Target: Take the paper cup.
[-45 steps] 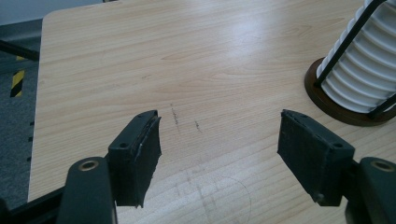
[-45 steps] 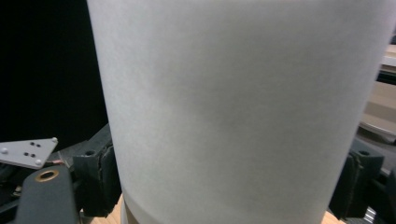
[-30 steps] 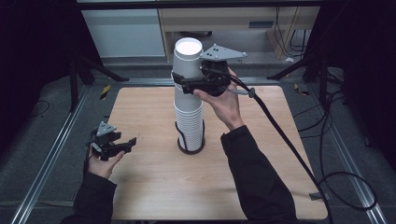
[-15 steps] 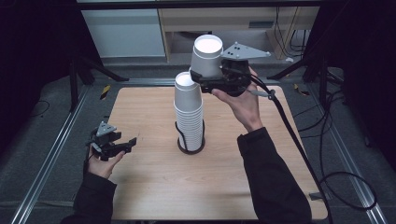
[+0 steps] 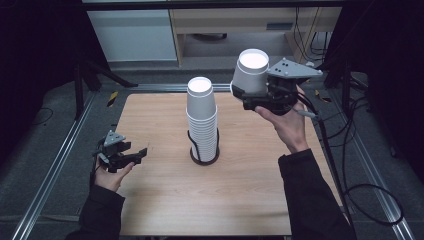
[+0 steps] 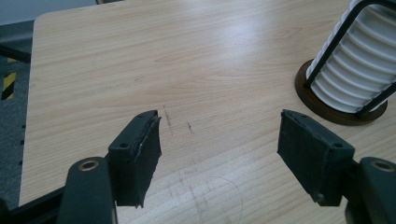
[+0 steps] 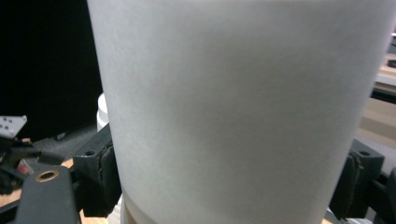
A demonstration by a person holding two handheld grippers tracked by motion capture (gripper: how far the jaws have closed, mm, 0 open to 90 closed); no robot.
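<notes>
High view: right hand-held gripper (image 5: 248,91) pinches an upside-down white cup (image 5: 251,71); carry it level, clear of the stack (image 5: 202,120); left hand-held gripper (image 5: 134,154) rests spread, empty.

A light wooden table (image 5: 165,200) with rounded corners stands on a dark grey carpeted floor (image 5: 45,150). Metal rails (image 5: 55,165) run along the floor on both sides of it, and a strip of yellow-and-black tape (image 5: 113,98) lies near the left one. Beyond the far edge stand a pale cabinet (image 5: 132,35) and a wooden shelf unit (image 5: 235,25). Black cables (image 5: 372,195) loop over the floor at the right. The sides of the room are dark.
</notes>
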